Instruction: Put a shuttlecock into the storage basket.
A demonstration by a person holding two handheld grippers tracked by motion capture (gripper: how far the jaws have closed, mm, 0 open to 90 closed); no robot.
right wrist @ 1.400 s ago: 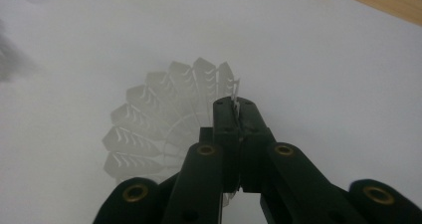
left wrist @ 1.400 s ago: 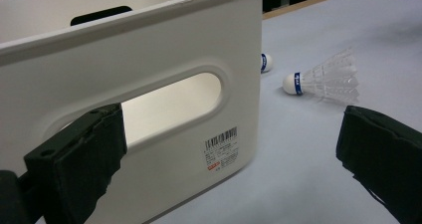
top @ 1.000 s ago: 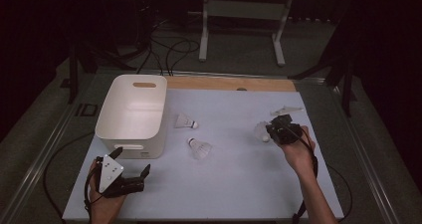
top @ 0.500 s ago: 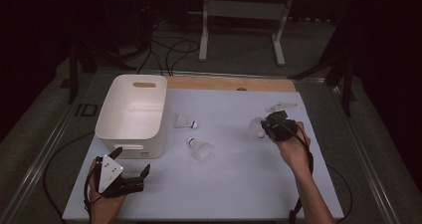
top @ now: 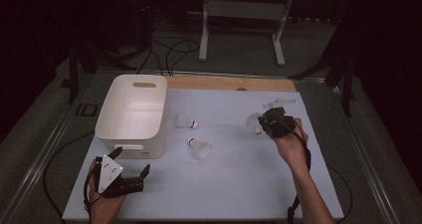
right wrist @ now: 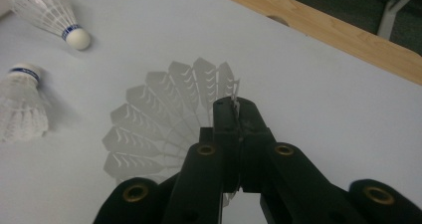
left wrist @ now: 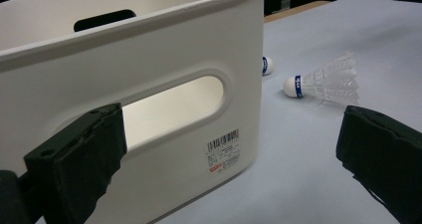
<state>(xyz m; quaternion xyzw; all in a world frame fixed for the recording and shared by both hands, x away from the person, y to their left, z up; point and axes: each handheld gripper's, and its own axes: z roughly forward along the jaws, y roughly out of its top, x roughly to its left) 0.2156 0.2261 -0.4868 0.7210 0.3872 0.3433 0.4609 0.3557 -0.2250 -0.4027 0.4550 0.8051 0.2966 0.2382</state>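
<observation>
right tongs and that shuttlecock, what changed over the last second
The right tongs, shut on a shuttlecock by its feather skirt, carried it a little to the left across the table, toward the white bin. The left tongs stayed open near the bin's front, and the two loose shuttlecocks lay where they were.

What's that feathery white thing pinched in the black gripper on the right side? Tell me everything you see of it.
It is a shuttlecock, white, with a skirt of thin overlapping feather-shaped vanes that look like plastic or feather. The right gripper is shut on the skirt's edge, its jaws pressed together on one vane. The skirt fans out to the left of the jaws in the right gripper view. In the high view the shuttlecock shows over the white table, right of centre; whether it touches the table I cannot tell.
</observation>
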